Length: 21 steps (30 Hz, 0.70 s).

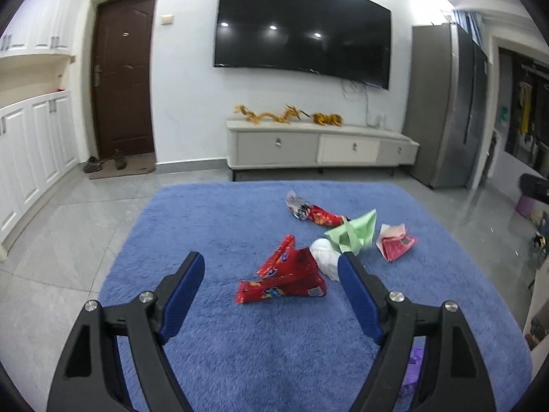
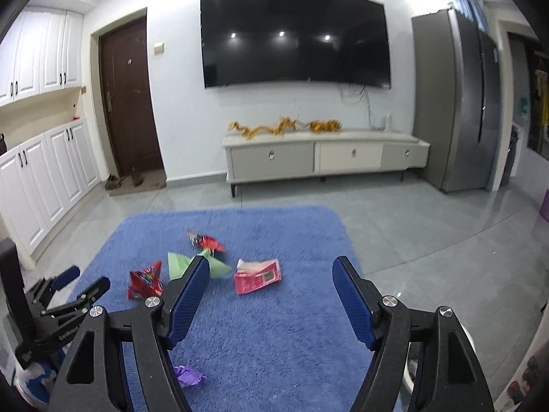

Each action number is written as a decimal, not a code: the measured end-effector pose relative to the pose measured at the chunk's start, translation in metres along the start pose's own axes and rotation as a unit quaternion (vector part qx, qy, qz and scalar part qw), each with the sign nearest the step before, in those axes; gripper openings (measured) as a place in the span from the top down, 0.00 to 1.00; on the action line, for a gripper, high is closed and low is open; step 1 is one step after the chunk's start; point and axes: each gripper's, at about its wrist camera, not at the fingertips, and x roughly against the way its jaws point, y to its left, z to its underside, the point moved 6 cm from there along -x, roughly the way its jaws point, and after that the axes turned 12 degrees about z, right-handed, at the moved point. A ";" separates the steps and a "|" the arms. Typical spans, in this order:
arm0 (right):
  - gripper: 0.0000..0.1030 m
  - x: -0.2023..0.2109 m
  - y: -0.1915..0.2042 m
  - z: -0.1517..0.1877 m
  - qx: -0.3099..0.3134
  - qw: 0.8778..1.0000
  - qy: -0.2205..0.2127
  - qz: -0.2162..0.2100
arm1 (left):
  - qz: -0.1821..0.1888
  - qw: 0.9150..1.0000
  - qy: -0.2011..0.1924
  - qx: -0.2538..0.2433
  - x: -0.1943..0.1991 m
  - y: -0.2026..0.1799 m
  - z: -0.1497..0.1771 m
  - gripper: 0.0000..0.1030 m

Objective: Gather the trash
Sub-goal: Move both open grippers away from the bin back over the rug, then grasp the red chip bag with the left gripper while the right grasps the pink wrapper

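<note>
Trash lies on a blue rug (image 1: pixel 212 226). In the left wrist view a red snack wrapper (image 1: pixel 284 279) sits just ahead between the fingers of my open, empty left gripper (image 1: pixel 271 264). Beside it lie a white crumpled paper (image 1: pixel 326 257), a green paper (image 1: pixel 353 231), a pink packet (image 1: pixel 394 242) and a red-and-silver wrapper (image 1: pixel 310 211). My right gripper (image 2: pixel 271 267) is open and empty above the rug (image 2: pixel 274 336); the pink packet (image 2: pixel 257 276), green paper (image 2: pixel 180 264), red wrapper (image 2: pixel 145 283) and a purple wrapper (image 2: pixel 188 376) show there. The left gripper (image 2: pixel 80 279) appears at its left.
A TV stand (image 1: pixel 319 144) and wall TV (image 1: pixel 302 31) face me. A grey fridge (image 1: pixel 449 106) stands at right, white cabinets (image 1: pixel 31 147) at left, a brown door (image 1: pixel 121 75) with shoes (image 1: pixel 104 163) at the back left. Grey tile floor (image 2: pixel 429 226) surrounds the rug.
</note>
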 end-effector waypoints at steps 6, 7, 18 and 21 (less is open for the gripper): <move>0.30 -0.052 0.005 0.014 -0.005 0.999 0.040 -0.014 | 0.022 0.999 0.035 -0.024 -0.042 -0.007 -0.004 0.23; 0.30 -0.062 0.004 0.017 -0.006 0.999 0.048 -0.014 | 0.022 0.999 0.042 -0.023 -0.051 -0.005 -0.003 0.23; 0.23 -0.141 0.021 0.036 0.002 0.993 0.104 -0.047 | 0.044 0.995 0.090 0.013 -0.108 0.016 0.010 0.24; 0.20 -0.156 0.034 0.038 0.020 0.992 0.109 -0.057 | 0.059 0.993 0.097 0.033 -0.113 0.021 0.011 0.24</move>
